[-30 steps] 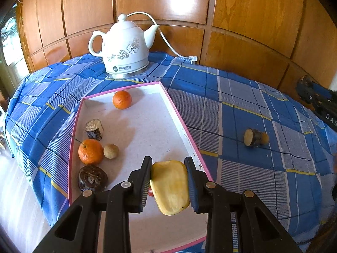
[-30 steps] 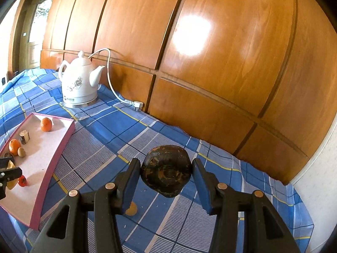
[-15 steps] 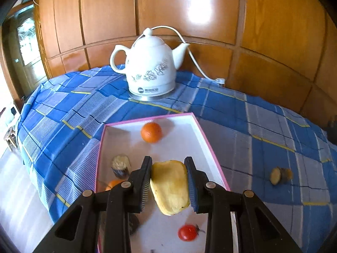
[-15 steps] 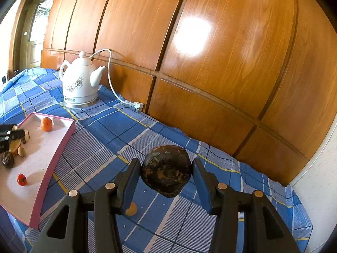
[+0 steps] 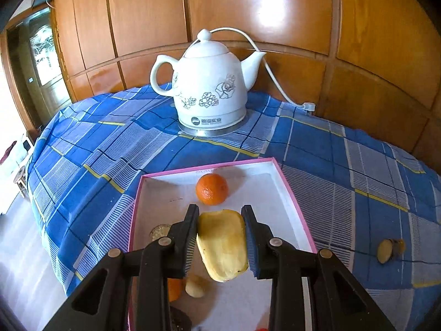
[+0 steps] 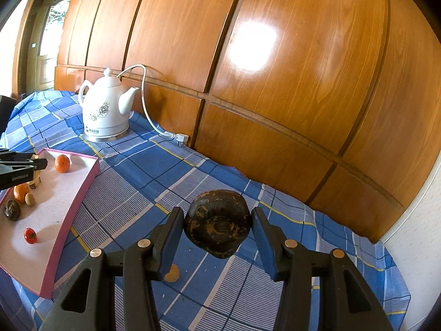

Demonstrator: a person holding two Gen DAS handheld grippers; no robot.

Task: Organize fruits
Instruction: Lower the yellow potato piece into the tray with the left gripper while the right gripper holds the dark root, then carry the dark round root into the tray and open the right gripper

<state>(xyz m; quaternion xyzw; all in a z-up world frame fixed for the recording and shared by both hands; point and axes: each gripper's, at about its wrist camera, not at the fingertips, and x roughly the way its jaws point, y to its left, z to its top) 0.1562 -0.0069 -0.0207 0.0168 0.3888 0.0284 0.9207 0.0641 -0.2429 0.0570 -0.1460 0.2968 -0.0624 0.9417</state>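
The left tongs (image 5: pixel 220 237) are clamped on a yellow fruit piece (image 5: pixel 222 244), held above the tray (image 5: pixel 292 207) with an orange (image 5: pixel 212 188) just beyond at 12 o'clock. The right tongs (image 6: pixel 217 231) are clamped on a dark fruit (image 6: pixel 217 230) over the worktop (image 6: pixel 165 171), well clear of the tray at 9 o'clock. Risks, as I judge them: the yellow piece looks smooth and is pinched only by its sides — a tilt could let it slide out, landing on the small fruits (image 5: pixel 195 288) at 6 o'clock below it. Released too far forward, it could knock the orange rolling. A stub (image 5: pixel 390 249) at 3 o'clock lies outside the tray — easy to overlook. The kettle (image 5: pixel 210 91) and its cord (image 5: pixel 275 82) stand at 12 o'clock, so an overreach could snag them
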